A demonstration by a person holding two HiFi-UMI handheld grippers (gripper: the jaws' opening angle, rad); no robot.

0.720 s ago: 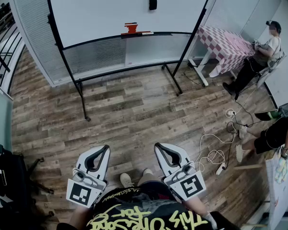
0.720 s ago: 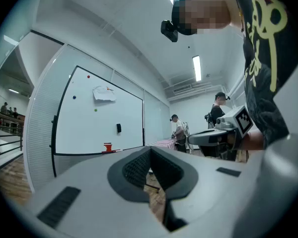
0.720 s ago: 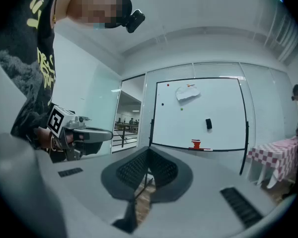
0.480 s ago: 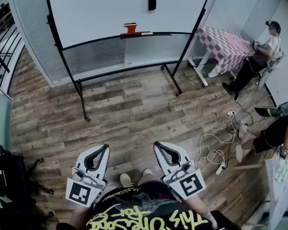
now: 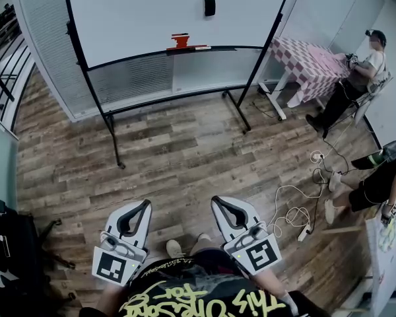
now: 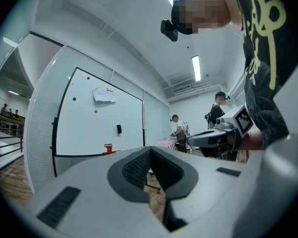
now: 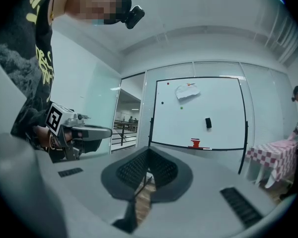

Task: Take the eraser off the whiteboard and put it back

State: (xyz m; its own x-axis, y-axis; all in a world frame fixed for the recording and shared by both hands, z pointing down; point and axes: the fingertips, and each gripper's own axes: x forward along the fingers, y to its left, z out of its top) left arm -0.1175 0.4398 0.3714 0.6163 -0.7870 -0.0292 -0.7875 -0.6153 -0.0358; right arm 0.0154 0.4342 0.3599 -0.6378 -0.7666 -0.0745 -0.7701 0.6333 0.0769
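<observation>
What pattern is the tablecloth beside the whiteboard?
Draped fabric tablecloth: pink and white checks; head view.

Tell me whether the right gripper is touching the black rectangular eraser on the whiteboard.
Apart. The head view shows wide wooden floor between the right gripper and the black rectangular eraser.

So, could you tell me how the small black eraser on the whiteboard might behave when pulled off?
The small black rectangular eraser clings unsupported to the upright white whiteboard, so it is probably magnetic and light. Blocky shape: likely stiff, unlikely to roll.
</observation>
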